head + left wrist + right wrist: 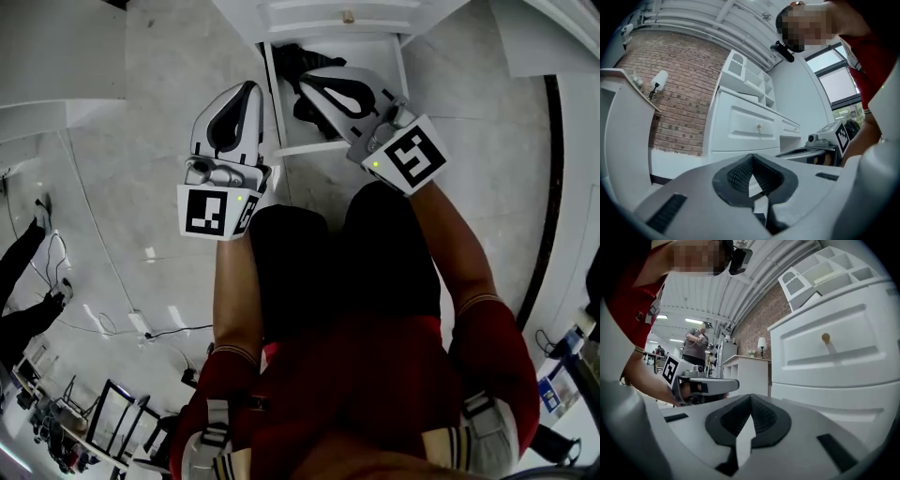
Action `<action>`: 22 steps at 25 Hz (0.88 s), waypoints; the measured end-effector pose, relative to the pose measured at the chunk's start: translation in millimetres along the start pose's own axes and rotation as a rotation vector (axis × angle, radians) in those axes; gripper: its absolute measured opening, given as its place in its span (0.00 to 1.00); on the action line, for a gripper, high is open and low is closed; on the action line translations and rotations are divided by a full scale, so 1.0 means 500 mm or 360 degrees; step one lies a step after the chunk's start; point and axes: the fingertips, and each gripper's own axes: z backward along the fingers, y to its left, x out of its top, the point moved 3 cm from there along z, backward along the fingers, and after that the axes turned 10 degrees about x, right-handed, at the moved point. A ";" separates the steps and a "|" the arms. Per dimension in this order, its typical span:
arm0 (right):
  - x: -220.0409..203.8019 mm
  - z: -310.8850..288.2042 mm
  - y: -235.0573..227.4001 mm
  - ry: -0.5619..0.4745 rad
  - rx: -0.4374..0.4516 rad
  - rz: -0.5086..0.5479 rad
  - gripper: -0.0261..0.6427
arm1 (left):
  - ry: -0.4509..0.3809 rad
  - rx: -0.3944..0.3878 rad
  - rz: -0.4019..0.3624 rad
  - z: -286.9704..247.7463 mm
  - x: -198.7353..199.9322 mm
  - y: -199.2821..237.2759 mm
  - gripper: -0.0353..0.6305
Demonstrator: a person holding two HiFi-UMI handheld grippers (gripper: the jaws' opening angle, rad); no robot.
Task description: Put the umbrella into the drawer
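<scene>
Near open drawer [305, 148] | left gripper [249, 89] jaws clenched, empty | right gripper [309, 82] jaws clenched, empty

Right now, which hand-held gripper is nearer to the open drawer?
Right. The right hand-held gripper hangs over the open drawer, above the dark umbrella lying inside. The left hand-held gripper is just outside the drawer's left wall, over the floor.

Side by side and level, left hand-held gripper [249, 89] and right hand-held gripper [309, 82], jaws together, both empty.
</scene>
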 end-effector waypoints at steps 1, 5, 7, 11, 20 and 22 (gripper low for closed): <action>0.024 0.004 0.006 -0.0006 0.0001 -0.0002 0.04 | 0.0004 -0.0007 -0.0009 0.003 0.022 -0.005 0.06; 0.123 0.027 0.016 -0.0028 -0.0036 -0.0040 0.04 | 0.0000 -0.0041 -0.0029 0.017 0.121 -0.028 0.06; 0.180 0.039 0.022 -0.0049 -0.0056 -0.0058 0.04 | 0.0005 -0.0052 -0.0029 0.029 0.171 -0.042 0.06; 0.286 0.057 0.040 -0.0077 -0.0065 -0.0075 0.04 | 0.0017 -0.0058 0.0010 0.050 0.268 -0.062 0.06; 0.492 0.093 0.095 -0.0098 -0.0080 -0.0115 0.04 | 0.0047 -0.0037 0.0021 0.104 0.475 -0.092 0.06; 0.537 0.102 0.108 -0.0108 -0.0087 -0.0125 0.04 | 0.0048 -0.0038 0.0011 0.115 0.524 -0.100 0.06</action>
